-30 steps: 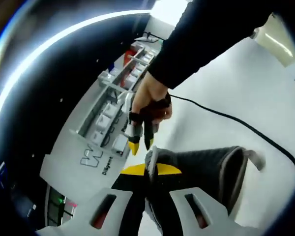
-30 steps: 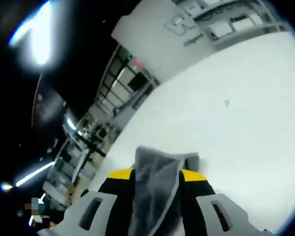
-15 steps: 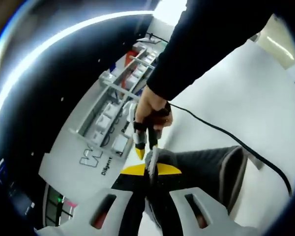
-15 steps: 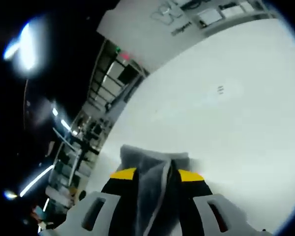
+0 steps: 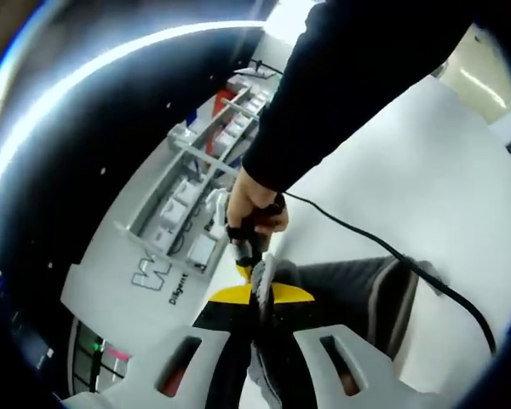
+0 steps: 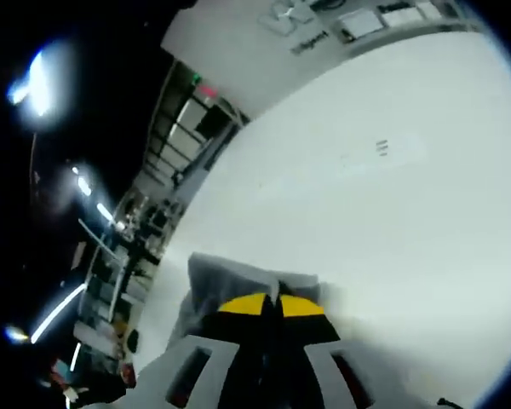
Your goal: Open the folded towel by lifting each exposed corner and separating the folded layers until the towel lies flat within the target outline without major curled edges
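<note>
Both grippers clamp the grey towel (image 5: 341, 294): left gripper (image 5: 257, 298) and right gripper (image 6: 275, 304), above the white desk (image 6: 392, 213).

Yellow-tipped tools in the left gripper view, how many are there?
2. This view's own tool rises from the bottom, shut on the grey towel. The other tool, in the person's hand, meets the towel just above.

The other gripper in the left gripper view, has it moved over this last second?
Yes. The right gripper has come closer to the towel edge, away from the shelving.
</note>
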Demonstrator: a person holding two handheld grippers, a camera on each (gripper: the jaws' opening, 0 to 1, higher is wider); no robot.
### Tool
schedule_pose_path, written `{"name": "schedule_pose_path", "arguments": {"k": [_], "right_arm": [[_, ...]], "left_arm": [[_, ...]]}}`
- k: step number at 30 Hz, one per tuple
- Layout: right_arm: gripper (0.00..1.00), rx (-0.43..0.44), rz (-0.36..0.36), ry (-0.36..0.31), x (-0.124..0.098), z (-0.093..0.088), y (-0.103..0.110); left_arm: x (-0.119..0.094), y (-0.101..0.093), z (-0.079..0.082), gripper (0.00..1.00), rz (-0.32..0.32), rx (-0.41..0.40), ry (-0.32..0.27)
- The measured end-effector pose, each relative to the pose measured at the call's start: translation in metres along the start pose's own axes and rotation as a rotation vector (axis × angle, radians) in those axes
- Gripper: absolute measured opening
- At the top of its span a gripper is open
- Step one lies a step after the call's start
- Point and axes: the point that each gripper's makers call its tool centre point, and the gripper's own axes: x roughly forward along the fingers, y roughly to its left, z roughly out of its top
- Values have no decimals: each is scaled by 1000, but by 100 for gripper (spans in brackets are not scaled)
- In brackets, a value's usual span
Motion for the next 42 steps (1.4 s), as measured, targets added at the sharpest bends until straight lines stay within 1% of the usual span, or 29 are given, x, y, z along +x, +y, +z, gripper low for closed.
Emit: {"name": "schedule_pose_path", "arguments": {"k": [3, 6, 10, 15, 18, 20, 21, 22, 23, 25, 28, 29, 30, 32, 35, 36, 38, 39, 40, 41, 42], "right_arm": [[0, -2, 1, -6, -1, 3, 0], [0, 14, 11, -15, -1, 6, 2], [0, 26, 14, -46, -2, 12, 3], [0, 32, 18, -59, -1, 16, 6], [0, 14, 2, -52, 0, 16, 5], [0, 9, -7, -27, 1, 11, 4], [0, -22, -56, 1, 0, 5, -5], [5, -38, -80, 5, 0, 4, -7], [9, -29, -65, 6, 1, 3, -3], [19, -20, -58, 20, -1, 1, 0], [22, -57, -87, 43, -8, 3, 3], [21, -58, -82, 44, -10, 4, 5], [21, -40, -52, 54, -13, 3, 10], [20, -44, -52, 57, -13, 2, 10], [19, -50, -61, 76, -7, -5, 4], [19, -61, -52, 78, -4, -6, 5], [18, -41, -23, 74, 1, -6, 8], [15, -47, -16, 65, 3, -4, 8], [6, -49, -17, 62, 3, -3, 8], [0, -49, -27, 50, 4, -1, 6], [0, -49, -25, 45, 4, 0, 6]], "left_arm": [[0, 2, -3, 3, -2, -14, 1], [-1, 5, -6, 3, 5, -32, 4], [-2, 7, -6, 2, 19, -37, 10], [-4, 10, -7, 2, 23, -68, 9], [-5, 13, -9, 2, 29, -75, 12], [-5, 13, -9, 2, 28, -79, 12], [-5, 13, -10, 2, 28, -79, 13], [-5, 12, -10, 2, 25, -80, 15], [-4, 11, -11, 2, 21, -80, 16], [-3, 9, -11, 2, 18, -78, 18], [-3, 7, -11, 3, 14, -79, 20], [-3, 8, -11, 3, 14, -79, 20], [-3, 8, -11, 3, 14, -80, 20], [-3, 8, -11, 3, 13, -85, 18], [-2, 7, -9, 3, 9, -83, 15], [-2, 6, -8, 3, 6, -86, 13], [-2, 7, -8, 3, 7, -87, 13], [-3, 8, -9, 3, 8, -88, 13], [-3, 9, -9, 3, 8, -93, 12], [-4, 11, -10, 3, 8, -104, 12], [-5, 12, -11, 3, 7, -115, 11]]}}
